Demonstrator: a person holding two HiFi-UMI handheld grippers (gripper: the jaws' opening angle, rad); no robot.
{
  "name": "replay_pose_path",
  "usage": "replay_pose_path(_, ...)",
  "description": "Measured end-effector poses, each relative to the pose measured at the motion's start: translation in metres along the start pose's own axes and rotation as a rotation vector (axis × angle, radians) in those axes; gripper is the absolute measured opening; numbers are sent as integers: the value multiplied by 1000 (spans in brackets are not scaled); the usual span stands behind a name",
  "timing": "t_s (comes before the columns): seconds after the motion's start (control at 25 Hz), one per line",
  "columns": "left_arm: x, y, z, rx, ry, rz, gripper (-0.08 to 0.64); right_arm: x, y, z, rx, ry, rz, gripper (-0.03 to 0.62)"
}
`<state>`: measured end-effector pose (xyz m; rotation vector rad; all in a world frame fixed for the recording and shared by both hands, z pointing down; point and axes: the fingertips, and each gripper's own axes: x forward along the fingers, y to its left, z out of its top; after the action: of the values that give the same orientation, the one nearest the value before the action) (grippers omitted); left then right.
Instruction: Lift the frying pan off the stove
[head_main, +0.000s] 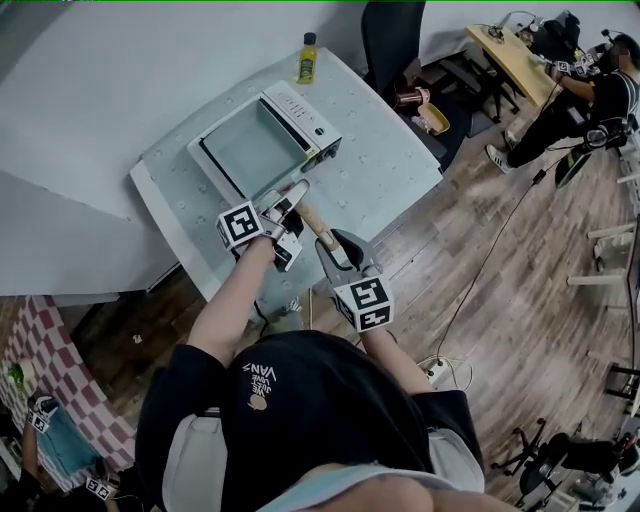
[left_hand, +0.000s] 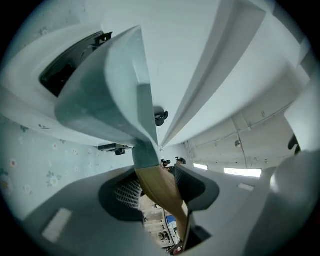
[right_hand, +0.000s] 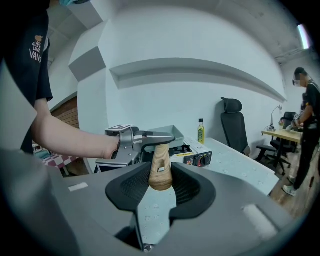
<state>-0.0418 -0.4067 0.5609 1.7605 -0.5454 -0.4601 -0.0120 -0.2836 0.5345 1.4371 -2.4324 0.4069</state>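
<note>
A rectangular grey-green frying pan (head_main: 255, 148) lies over a white portable stove (head_main: 305, 105) on the table. Its wooden handle (head_main: 318, 228) points back toward me. My left gripper (head_main: 292, 205) is shut on the handle close to the pan, and the wood (left_hand: 150, 175) runs between its pads. My right gripper (head_main: 335, 248) is shut on the handle's rounded end (right_hand: 161, 170). In the right gripper view the pan (right_hand: 167, 134) sits level above the stove's knob panel (right_hand: 197, 159), with the left gripper (right_hand: 132, 140) beside it. Whether the pan touches the burner is hidden.
A yellow-green bottle (head_main: 307, 60) stands at the table's far corner. The table (head_main: 390, 150) has a pale flowered cover. A black office chair (head_main: 392, 40) stands behind it. Another person (head_main: 590, 95) sits at a desk at the far right. Cables cross the wooden floor.
</note>
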Motion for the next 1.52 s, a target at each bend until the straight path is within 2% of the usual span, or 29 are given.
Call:
replay_pose_path(0.8, -51, -35, -95, 69, -69, 64, 175, -101, 26, -41, -8, -31, 115, 133)
replay_pose_path(1.52, -95, -49, -191, 57, -102, 92, 176, -193, 49, -92, -23, -32, 151, 133)
